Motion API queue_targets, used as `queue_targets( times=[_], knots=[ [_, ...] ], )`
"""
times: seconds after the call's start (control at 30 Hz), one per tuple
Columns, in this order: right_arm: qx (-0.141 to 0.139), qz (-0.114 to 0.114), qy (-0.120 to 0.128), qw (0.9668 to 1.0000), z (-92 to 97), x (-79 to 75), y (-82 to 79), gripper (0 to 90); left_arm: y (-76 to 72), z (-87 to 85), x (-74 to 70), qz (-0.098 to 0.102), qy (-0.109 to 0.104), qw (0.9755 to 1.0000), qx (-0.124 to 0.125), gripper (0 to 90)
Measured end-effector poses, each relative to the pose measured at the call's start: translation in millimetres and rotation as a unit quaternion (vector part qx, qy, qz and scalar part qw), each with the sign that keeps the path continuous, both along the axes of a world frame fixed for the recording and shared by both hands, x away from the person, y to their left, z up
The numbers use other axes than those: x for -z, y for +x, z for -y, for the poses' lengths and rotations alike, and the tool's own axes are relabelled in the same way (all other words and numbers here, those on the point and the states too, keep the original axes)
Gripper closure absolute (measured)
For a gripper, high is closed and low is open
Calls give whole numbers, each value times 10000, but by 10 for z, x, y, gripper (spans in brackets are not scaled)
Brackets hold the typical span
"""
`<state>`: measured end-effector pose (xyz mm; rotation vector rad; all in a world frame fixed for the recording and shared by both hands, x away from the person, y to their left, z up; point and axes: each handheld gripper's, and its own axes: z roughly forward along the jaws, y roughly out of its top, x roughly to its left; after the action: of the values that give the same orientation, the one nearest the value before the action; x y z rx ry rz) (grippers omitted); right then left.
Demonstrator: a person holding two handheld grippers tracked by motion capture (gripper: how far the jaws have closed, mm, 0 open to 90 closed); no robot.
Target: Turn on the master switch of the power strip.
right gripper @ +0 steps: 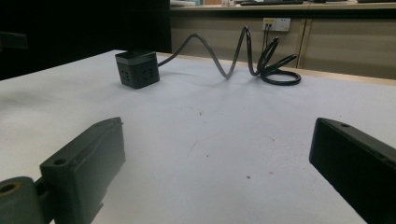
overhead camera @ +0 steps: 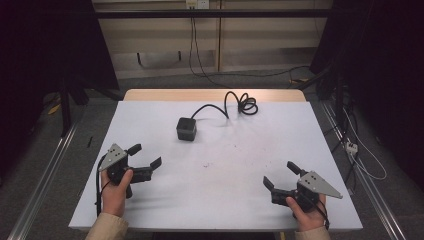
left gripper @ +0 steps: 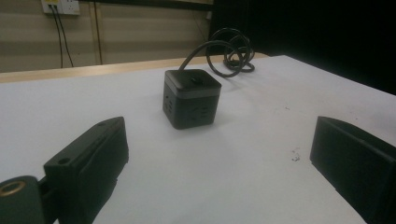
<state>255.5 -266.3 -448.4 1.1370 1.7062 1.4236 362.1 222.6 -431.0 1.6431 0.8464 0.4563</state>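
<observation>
A dark cube-shaped power socket (overhead camera: 186,129) sits on the white table (overhead camera: 220,200), a little left of centre toward the back. Its black cable (overhead camera: 235,104) runs right and coils near the far edge. My left gripper (overhead camera: 145,156) rests at the table's left side, held by a hand, jaws wide open and empty, pointing toward the cube (left gripper: 191,98). My right gripper (overhead camera: 281,173) is at the front right, also open and empty. From it the cube (right gripper: 137,68) lies far off to the left, with the coiled cable (right gripper: 261,60) ahead.
The table's wooden far edge (overhead camera: 215,94) shows beyond the white sheet. Metal rails (overhead camera: 45,165) run along both sides on the floor. Wall sockets (left gripper: 60,6) and hanging cords are behind the table. Small dark specks (overhead camera: 206,164) mark the middle of the sheet.
</observation>
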Motion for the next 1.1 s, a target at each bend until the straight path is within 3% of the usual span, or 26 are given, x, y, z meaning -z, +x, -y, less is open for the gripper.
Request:
queue_targets(
  times=[0.47, 1.1],
  knots=[
    [39, 26, 32, 10000, 10, -4, -4, 29, 73, 85, -56, 71, -39, 9999, 85, 41],
    [39, 21, -1, 10000, 14, -2, -5, 29, 209, 112, -74, 75, -40, 10000, 6, 42]
  ],
)
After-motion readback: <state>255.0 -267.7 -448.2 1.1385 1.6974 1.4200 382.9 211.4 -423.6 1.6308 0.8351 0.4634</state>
